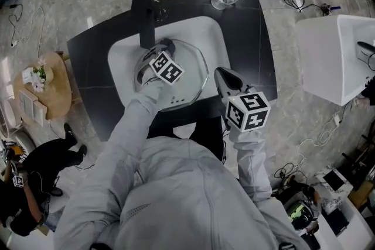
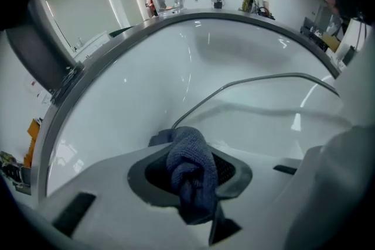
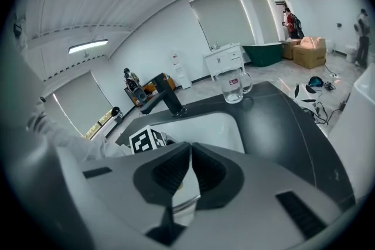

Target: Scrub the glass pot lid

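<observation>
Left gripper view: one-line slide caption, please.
Left claw pinches a dark blue knitted cloth at the rim of the round glass pot lid inside the white sink.

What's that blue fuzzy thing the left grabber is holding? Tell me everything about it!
It is a dark blue cloth, knobbly like a towel and scrunched into a twisted bunch. The jaws of the left gripper are shut on its middle, so folds poke out in front and behind. It is down in the white sink, right at the metal rim of the glass lid. Whether it presses on the glass is hard to tell.
</observation>
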Tool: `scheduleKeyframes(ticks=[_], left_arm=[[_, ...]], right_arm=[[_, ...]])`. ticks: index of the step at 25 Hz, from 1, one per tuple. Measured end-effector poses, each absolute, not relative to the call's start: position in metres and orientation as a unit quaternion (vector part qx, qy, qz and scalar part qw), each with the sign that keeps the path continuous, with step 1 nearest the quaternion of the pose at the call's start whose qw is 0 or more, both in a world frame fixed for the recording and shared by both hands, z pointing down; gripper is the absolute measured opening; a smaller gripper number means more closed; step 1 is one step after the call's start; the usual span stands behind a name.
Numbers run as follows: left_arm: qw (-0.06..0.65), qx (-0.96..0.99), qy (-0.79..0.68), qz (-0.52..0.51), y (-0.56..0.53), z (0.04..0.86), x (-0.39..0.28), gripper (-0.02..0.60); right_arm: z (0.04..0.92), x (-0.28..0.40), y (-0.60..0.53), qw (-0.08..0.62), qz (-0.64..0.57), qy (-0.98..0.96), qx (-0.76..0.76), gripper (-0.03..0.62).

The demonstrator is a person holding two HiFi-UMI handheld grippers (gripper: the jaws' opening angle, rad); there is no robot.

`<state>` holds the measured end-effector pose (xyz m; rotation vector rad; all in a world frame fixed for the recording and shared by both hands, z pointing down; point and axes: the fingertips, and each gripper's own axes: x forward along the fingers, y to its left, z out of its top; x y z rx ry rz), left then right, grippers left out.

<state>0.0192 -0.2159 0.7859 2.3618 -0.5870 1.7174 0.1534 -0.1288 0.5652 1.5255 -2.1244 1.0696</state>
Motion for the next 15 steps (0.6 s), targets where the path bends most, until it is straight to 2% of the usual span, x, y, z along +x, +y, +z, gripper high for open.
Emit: scheduleKeyframes(ticks=[9,15], left_arm=[[0.073,0.813,-0.164,0.555,-0.204,0.775,0.063,0.114],[0.037,0.837,-0.118,0.534,-0.186,0.764,0.09,0.114]], right_arm=[[0.564,0.157,-0.119,0.158,0.378,-0.737,0.538,0.034],[0.561,0.16,-0.112,0.159,0.376,-0.731,0.546,0.035]])
